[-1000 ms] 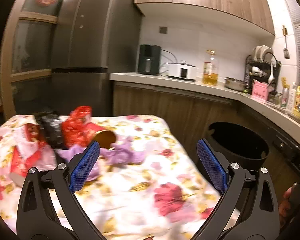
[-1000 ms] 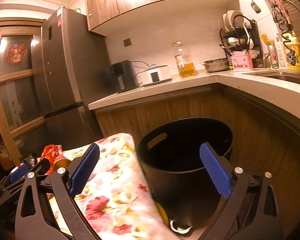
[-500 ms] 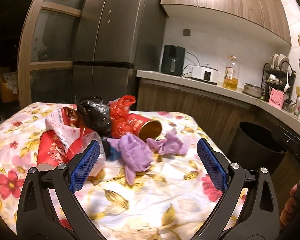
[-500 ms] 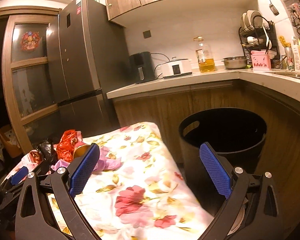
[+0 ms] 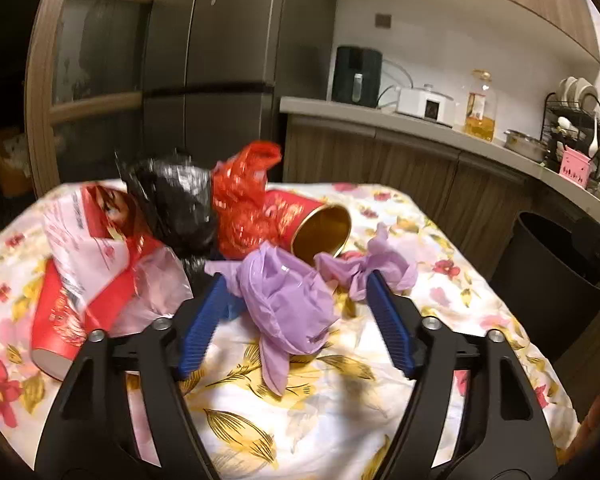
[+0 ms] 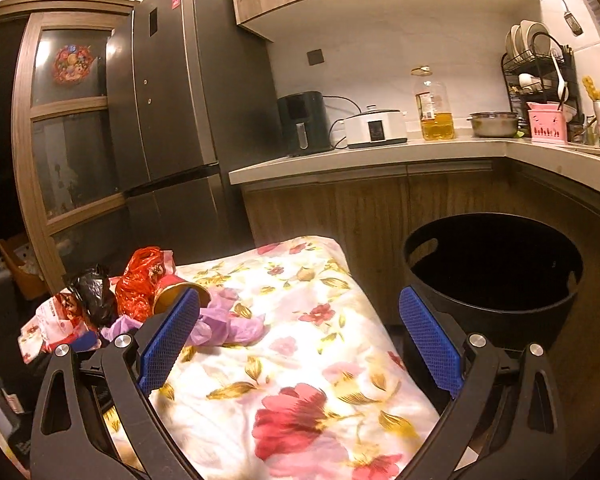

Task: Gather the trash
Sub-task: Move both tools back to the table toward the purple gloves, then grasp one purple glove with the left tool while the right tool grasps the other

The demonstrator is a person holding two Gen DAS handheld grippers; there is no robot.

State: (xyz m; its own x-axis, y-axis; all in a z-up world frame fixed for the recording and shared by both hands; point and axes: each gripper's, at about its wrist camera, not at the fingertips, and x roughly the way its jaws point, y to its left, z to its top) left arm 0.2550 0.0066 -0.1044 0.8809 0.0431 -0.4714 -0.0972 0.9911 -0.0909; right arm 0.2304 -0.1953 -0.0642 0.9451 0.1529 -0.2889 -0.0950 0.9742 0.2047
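Left gripper [image 5: 294, 316] low over the floral tablecloth [image 5: 328, 408], jaws closing with a crumpled purple plastic bag [image 5: 284, 300] between the blue pads [image 5: 198, 326] — pads not yet pressing on it as far as the view shows, so still unclamped. Second purple wad [image 5: 380, 262] just beyond the right pad, touching or nearly touching it; cannot tell which.

Behind the purple bag: red cup with gold inside [image 5: 320, 228] lying on its side, mouth toward the camera. Left of it a crumpled red plastic bag [image 5: 244, 204], then a black plastic bag [image 5: 176, 204], all bunched together. Near left: red-and-white wrapper [image 5: 96, 236] draped over another red paper cup [image 5: 56, 328] lying on its side.

Right gripper [image 6: 300, 340] over the right part of the same table, jaws wide apart, nothing between them — only cloth below. Trash pile sits far left in this view, beside its left pad [image 6: 168, 340].

Black trash bin [image 6: 496, 280] on the floor just right of the table, open top, dark inside. Beyond: wooden cabinets under a counter [image 6: 380, 158] with a dark appliance [image 6: 302, 122], white cooker [image 6: 374, 128], oil bottle [image 6: 434, 106], metal pot [image 6: 494, 124], pink holder [image 6: 548, 126], dish rack [image 6: 536, 60]. Grey fridge [image 6: 180, 100] far left.
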